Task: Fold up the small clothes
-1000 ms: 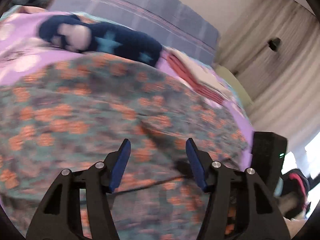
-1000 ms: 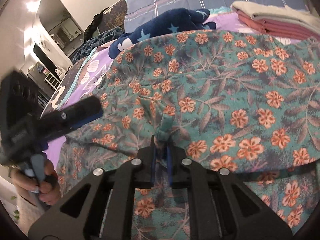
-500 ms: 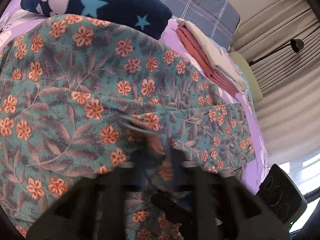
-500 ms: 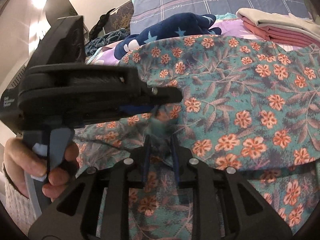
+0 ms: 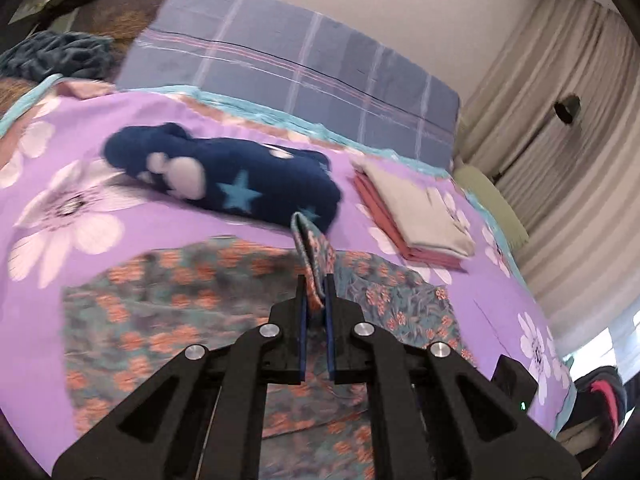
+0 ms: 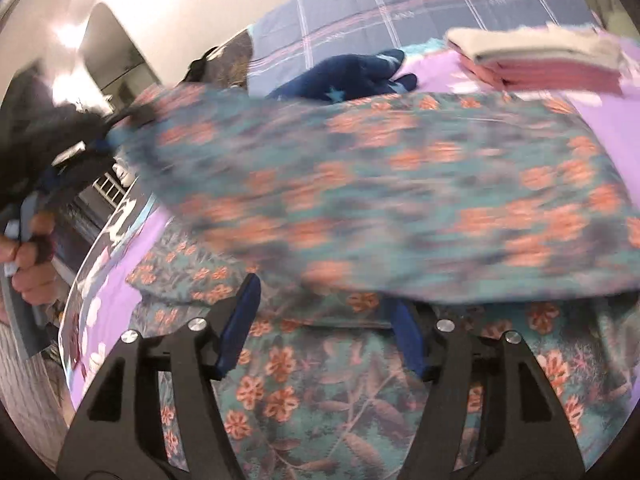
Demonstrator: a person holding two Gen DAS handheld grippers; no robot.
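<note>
A teal garment with orange flowers (image 5: 168,304) lies spread on the purple flowered bedsheet (image 5: 72,216). My left gripper (image 5: 316,300) is shut on an edge of it and holds that edge raised above the bed. In the right wrist view the lifted part of the garment (image 6: 400,184) hangs blurred across the frame, above the part still lying flat. My right gripper (image 6: 324,312) is open and empty, just over the flat cloth. The left gripper (image 6: 92,144) shows at far left, held by a hand.
A navy star-patterned plush garment (image 5: 236,184) lies behind the floral one. A folded stack of beige and red clothes (image 5: 416,208) sits to the right. A plaid pillow (image 5: 304,80) is at the headboard. Curtains (image 5: 560,160) hang at right.
My right gripper has opened and let go of the garment. My left gripper has closed on the cloth and lifted it up and across.
</note>
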